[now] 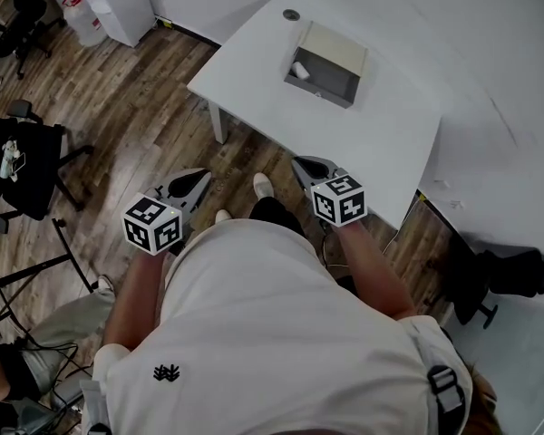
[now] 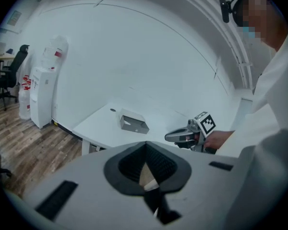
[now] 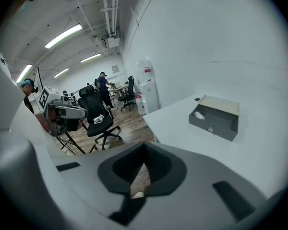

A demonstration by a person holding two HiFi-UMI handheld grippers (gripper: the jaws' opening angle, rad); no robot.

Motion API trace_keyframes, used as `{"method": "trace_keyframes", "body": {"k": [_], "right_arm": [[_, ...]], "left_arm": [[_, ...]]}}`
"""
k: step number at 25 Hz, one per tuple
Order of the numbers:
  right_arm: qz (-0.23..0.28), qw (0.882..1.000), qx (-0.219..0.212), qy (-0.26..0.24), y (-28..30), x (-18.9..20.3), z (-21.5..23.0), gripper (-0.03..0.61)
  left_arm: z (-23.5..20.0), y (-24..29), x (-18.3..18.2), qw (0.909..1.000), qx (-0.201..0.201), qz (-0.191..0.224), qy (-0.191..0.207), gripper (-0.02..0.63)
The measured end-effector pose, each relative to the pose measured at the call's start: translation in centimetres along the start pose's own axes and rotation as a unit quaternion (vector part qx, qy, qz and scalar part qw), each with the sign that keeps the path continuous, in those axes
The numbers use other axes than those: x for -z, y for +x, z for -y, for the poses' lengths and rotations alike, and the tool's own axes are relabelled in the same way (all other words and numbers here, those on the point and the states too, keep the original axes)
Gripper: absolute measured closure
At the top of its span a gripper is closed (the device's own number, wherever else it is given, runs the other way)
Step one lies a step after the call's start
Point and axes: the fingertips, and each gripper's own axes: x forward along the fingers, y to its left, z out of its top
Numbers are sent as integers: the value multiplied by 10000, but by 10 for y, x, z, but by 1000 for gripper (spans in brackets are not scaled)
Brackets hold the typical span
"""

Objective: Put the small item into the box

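A grey box [image 1: 326,62] lies open on the white table [image 1: 390,134], with a small white item [image 1: 300,71] in its left end. The box [image 3: 216,115] and item [image 3: 198,114] also show in the right gripper view, and the box [image 2: 133,122] in the left gripper view. I stand back from the table on the wood floor. My left gripper [image 1: 198,179] and right gripper [image 1: 306,164] hang near my waist, both shut and empty, well short of the box. Each gripper view shows its own jaws [image 2: 146,147] [image 3: 144,147] meeting.
A black office chair [image 1: 18,166] stands at the left, with water jugs [image 1: 82,16] and a white cabinet beyond it. A dark chair base [image 1: 499,275] sits right of the table. The table has a cable grommet [image 1: 292,14]. People work far back in the room [image 3: 103,83].
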Motion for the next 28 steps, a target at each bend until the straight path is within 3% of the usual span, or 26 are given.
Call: {"method": "trace_keyframes", "body": {"k": [28], "right_arm": [[234, 9986, -138, -457, -4, -20, -34, 572]], "left_arm": [[-5, -34, 6, 9996, -204, 190, -10, 607]]}}
